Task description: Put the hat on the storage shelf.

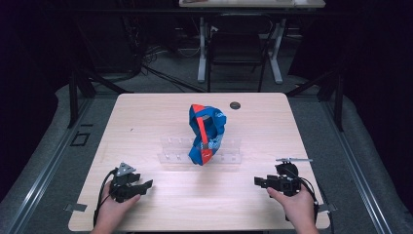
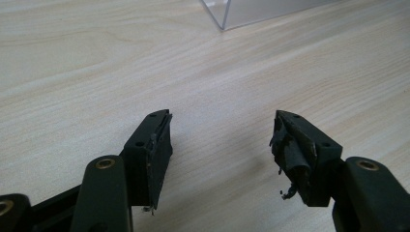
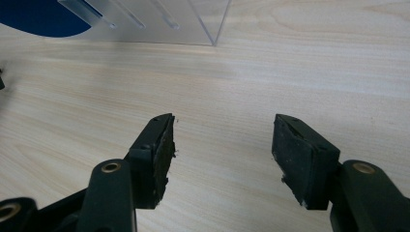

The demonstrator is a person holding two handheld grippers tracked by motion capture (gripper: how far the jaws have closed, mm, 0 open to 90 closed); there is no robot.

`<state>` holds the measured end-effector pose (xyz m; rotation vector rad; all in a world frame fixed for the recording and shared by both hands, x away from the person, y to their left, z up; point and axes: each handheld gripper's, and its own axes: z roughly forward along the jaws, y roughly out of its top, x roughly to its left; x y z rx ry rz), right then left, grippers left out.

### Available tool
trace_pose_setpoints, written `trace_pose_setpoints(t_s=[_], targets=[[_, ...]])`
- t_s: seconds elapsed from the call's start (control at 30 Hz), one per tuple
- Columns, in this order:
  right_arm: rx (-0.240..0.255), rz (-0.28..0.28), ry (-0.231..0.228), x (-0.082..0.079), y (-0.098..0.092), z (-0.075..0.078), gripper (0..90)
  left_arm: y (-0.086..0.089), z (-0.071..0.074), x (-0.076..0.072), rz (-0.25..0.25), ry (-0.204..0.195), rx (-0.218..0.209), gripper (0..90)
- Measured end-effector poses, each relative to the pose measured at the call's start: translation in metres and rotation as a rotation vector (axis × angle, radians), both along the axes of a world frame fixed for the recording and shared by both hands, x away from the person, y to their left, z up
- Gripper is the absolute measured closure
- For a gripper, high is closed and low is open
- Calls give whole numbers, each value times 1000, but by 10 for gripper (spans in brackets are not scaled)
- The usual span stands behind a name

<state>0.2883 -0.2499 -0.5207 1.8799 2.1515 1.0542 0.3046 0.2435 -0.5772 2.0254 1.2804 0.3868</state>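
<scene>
A blue and red strap-like fabric piece (image 1: pixel 205 132) hangs draped over a clear acrylic rack (image 1: pixel 229 157) at the middle of the wooden table (image 1: pixel 160 112). My left gripper (image 1: pixel 145 185) rests near the front left of the table, held by a hand, jaws open and empty (image 2: pixel 222 140). My right gripper (image 1: pixel 259 182) sits at the front right, also open with nothing between its jaws (image 3: pixel 222 140). A corner of the clear rack (image 2: pixel 227 14) lies ahead of the left gripper. The rack's edge (image 3: pixel 208 29) and a bit of blue fabric (image 3: pixel 43 19) lie ahead of the right one.
A small dark round grommet (image 1: pixel 235 105) sits in the table near its far edge. Beyond the table stand a black chair (image 1: pixel 238 48) and a white desk's legs (image 1: pixel 202 53). Bare wood lies between the two grippers.
</scene>
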Motion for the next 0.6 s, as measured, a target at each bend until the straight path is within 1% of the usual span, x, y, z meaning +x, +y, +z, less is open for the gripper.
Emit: trace_pose_setpoints(t_s=[0.1, 0.13, 0.2, 0.3, 0.4, 0.43, 0.5, 0.6], targets=[[27, -10, -10, -4, -4, -5, 406, 0, 0, 0, 1, -1, 1, 392], [22, -8, -11, -5, -6, -7, 407, 0, 0, 0, 1, -1, 1, 392], [18, -16, -32, -8, -7, -10, 411, 0, 0, 0, 2, 2, 1, 392], [36, -17, -50, -13, -10, -16, 418, 0, 0, 0, 1, 2, 2, 392], [36, -21, -69, -16, -11, -22, 419, 0, 0, 0, 3, 0, 3, 392], [49, -17, -79, -18, -12, -24, 419, 0, 0, 0, 6, 0, 2, 392], [63, -18, -84, -19, -14, -26, 419, 0, 0, 0, 5, -2, 3, 392], [53, -26, -92, -21, -15, -29, 419, 0, 0, 0, 4, -2, 2, 391]])
